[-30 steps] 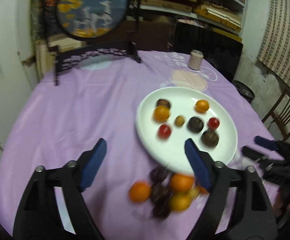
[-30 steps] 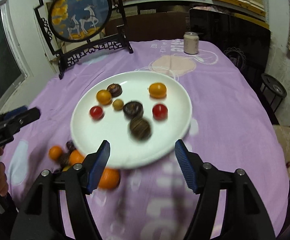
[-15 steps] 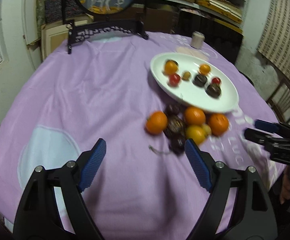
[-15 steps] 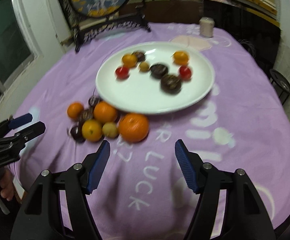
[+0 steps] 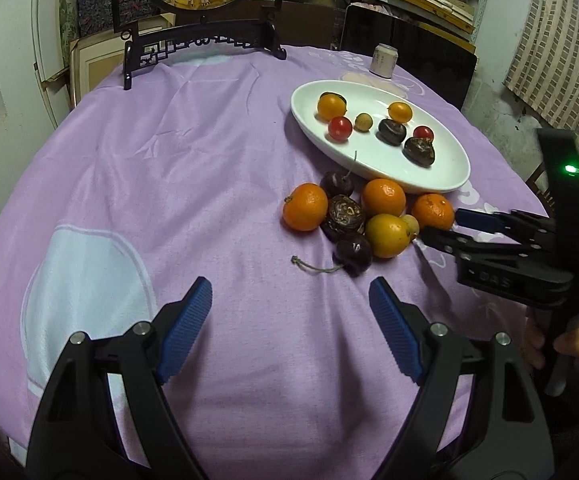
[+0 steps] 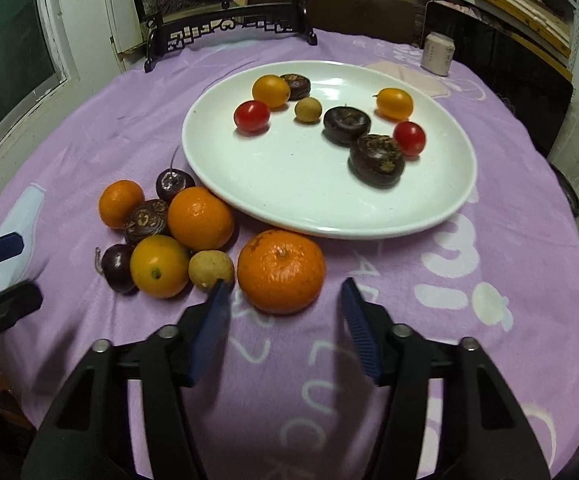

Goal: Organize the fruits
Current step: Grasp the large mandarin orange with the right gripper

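Note:
A white plate point(image 6: 297, 184) point(image 5: 445, 176) on the purple cloth holds several small fruits: cherry tomatoes, kumquats, a longan and dark water chestnuts. A pile of loose fruit lies on the cloth next to its near rim: tangerines, cherries, a yellow citrus, a longan. My right gripper point(image 6: 285, 300) is open with its jaws on either side of the nearest tangerine point(image 6: 281, 270) point(image 5: 432, 211), just short of it. My left gripper point(image 5: 291, 300) is open and empty, a little short of a stemmed cherry point(image 5: 353, 254).
An ornate black stand with a round painted screen point(image 5: 205, 36) stands at the table's far edge. A small pale can point(image 5: 384, 61) stands behind the plate. The cloth drops off at the round table's edge; a chair and shelves lie beyond.
Both grippers have pulled back from over the plate toward the table's near side. The right gripper now stands around the nearest tangerine. Both stay open.

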The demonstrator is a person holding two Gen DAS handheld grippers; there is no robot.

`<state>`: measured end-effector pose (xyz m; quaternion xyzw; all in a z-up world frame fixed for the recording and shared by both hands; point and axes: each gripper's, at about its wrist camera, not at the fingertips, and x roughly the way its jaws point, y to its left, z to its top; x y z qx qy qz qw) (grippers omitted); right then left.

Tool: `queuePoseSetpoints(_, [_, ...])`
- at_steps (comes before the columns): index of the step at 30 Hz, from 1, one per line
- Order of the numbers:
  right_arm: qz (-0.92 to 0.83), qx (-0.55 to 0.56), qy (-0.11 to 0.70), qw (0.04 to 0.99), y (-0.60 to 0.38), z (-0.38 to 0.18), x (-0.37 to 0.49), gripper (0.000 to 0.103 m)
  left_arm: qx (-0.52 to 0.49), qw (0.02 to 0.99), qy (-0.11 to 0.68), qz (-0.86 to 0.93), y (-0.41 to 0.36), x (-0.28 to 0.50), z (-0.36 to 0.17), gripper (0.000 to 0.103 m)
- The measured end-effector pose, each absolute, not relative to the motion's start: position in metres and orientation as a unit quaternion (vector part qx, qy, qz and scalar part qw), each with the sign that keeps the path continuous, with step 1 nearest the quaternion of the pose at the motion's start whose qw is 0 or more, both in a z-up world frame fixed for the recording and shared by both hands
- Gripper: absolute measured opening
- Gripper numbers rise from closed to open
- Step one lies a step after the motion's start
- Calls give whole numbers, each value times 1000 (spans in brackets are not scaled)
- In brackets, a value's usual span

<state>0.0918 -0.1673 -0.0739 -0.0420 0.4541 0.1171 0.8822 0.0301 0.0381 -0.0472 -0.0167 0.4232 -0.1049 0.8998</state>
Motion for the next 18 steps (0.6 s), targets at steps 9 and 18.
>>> queuePoseSetpoints(9, [147, -4, 476, 867, -180, -71, 81, 46, 6, 892, 434, -127, 13, 38, -55, 83])
queuePoseSetpoints(18, [111, 20, 475, 873, -225, -65, 43, 46, 31, 874, 458, -158, -12, 65, -74, 47])
